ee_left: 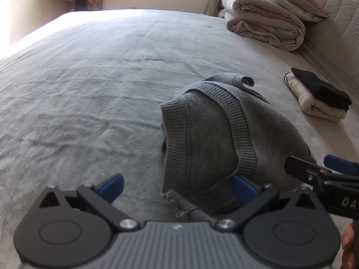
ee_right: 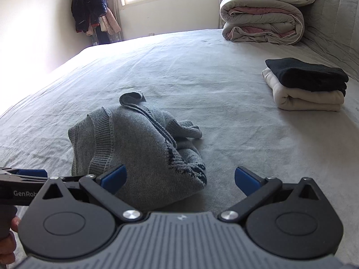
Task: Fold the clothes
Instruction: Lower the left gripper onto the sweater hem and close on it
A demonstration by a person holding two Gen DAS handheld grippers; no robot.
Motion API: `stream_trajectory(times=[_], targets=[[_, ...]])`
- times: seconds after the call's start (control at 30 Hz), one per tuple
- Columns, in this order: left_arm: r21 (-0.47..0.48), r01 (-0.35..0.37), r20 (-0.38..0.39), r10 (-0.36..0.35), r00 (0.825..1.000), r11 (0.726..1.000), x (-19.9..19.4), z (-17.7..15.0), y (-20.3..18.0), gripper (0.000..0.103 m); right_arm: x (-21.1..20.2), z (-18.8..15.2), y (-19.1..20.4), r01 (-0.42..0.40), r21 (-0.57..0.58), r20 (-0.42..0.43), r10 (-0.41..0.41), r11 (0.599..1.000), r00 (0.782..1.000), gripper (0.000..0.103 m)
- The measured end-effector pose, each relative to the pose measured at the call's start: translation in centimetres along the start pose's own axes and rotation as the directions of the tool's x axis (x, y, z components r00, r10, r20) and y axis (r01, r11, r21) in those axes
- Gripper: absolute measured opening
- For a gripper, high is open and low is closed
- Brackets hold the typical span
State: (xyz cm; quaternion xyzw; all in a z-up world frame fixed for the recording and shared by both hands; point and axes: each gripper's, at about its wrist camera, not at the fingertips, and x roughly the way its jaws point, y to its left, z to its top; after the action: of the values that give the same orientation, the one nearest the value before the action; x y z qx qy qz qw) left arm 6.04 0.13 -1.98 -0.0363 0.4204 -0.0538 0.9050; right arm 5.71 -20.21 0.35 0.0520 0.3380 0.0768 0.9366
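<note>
Left gripper (ee_left: 178, 189): jaws apart, at the sweater's hem
Right gripper (ee_right: 180, 181): jaws apart, empty
Bed (ee_right: 224, 67): fills both frames
Duvet (ee_right: 262, 20): rolled, upper right
Grey sweater (ee_right: 139, 148): crumpled, centre frame
Folded stack (ee_right: 307, 85): right edge

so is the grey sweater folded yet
Not yet. The sweater lies in a crumpled heap on the bed, ribbed hem bunched up, unlike the neat folded stack.
</note>
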Motion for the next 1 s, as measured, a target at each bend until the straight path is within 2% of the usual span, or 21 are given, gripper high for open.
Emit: stream_trajectory(times=[0.23, 0.3, 0.4, 0.53, 0.8, 0.9, 1.0], targets=[[-0.015, 0.056, -0.029, -0.056, 0.998, 0.998, 3.1, -1.1, 0.7, 0.103, 3.4, -0.3, -1.0, -0.017, 0.009, -0.035, 0.018, 1.0, 0.999, 0.103], [-0.017, 0.071, -0.015, -0.071, 0.997, 0.997, 3.4, -1.4, 0.9, 0.103, 4.3, -0.7, -1.6, -0.03, 0.045, -0.049, 0.032, 0.999, 0.998, 0.103], [0.043, 0.077, 0.018, -0.078, 0.997, 0.996, 3.5, -2.0, 0.6, 0.103, 4.8, -1.1, -2.4, -0.066, 0.096, -0.05, 0.071, 0.993, 0.996, 0.103], [0.056, 0.087, 0.054, -0.09, 0.994, 0.995, 3.4, -2.7, 0.8, 0.103, 5.0, -1.2, -2.5, -0.096, 0.085, -0.047, 0.1, 0.992, 0.994, 0.103], [0.075, 0.096, 0.091, -0.103, 0.991, 0.993, 2.9, -3.2, 1.3, 0.103, 4.9, -2.3, -2.4, -0.085, 0.089, 0.005, 0.085, 0.992, 0.996, 0.103], [0.053, 0.122, 0.073, -0.126, 0.989, 0.991, 2.3, -3.1, 1.8, 0.103, 4.7, -2.0, -2.3, -0.078, 0.092, -0.014, 0.08, 0.993, 0.997, 0.103], [-0.012, 0.163, 0.073, -0.162, 0.984, 0.987, 1.7, -3.1, 2.7, 0.102, 4.3, -1.7, -2.5, -0.072, 0.126, -0.042, 0.078, 0.989, 0.996, 0.103]])
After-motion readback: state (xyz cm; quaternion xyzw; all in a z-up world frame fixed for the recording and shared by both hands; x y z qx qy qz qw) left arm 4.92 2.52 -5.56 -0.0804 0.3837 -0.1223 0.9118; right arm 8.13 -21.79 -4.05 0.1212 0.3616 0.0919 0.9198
